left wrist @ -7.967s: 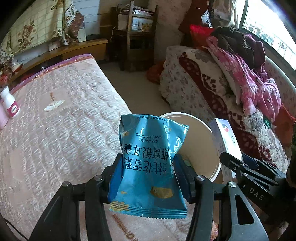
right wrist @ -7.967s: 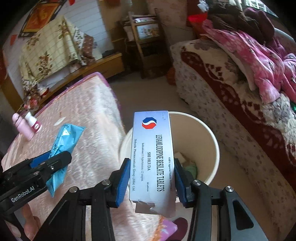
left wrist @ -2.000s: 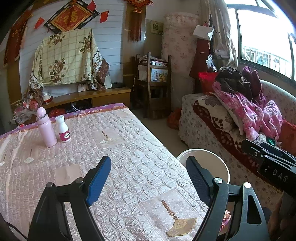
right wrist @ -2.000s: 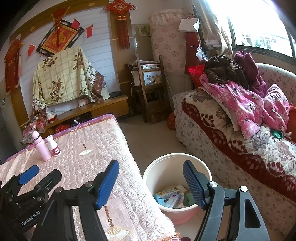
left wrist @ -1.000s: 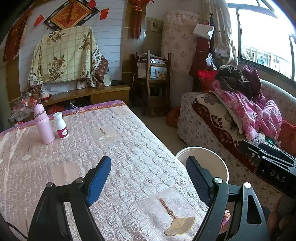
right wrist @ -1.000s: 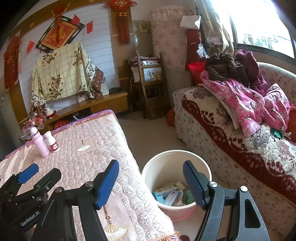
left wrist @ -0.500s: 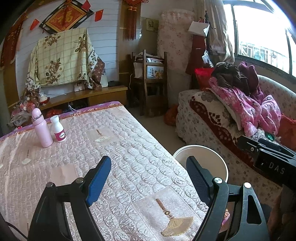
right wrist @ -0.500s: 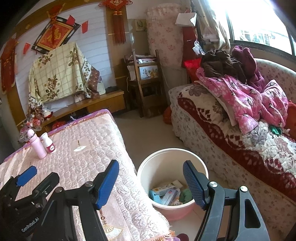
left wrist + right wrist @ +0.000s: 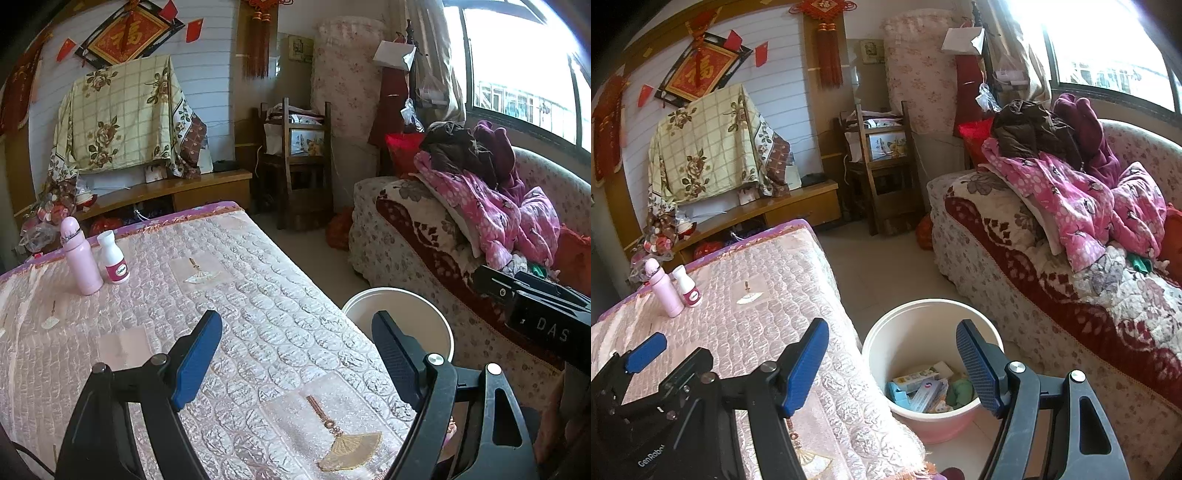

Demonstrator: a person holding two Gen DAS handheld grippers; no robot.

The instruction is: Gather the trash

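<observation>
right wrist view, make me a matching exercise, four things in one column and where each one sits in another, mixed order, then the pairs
Things:
1. pink bottle
2. bucket
3. pink patterned clothes
4. boxes and packets

Places:
A. on the floor between the quilted table and the sofa
B. piled on the sofa
C. inside the bucket, at the bottom
D. standing upright on the quilted table beside a small white bottle

Pairs: 1-D, 2-A, 3-B, 4-C
</observation>
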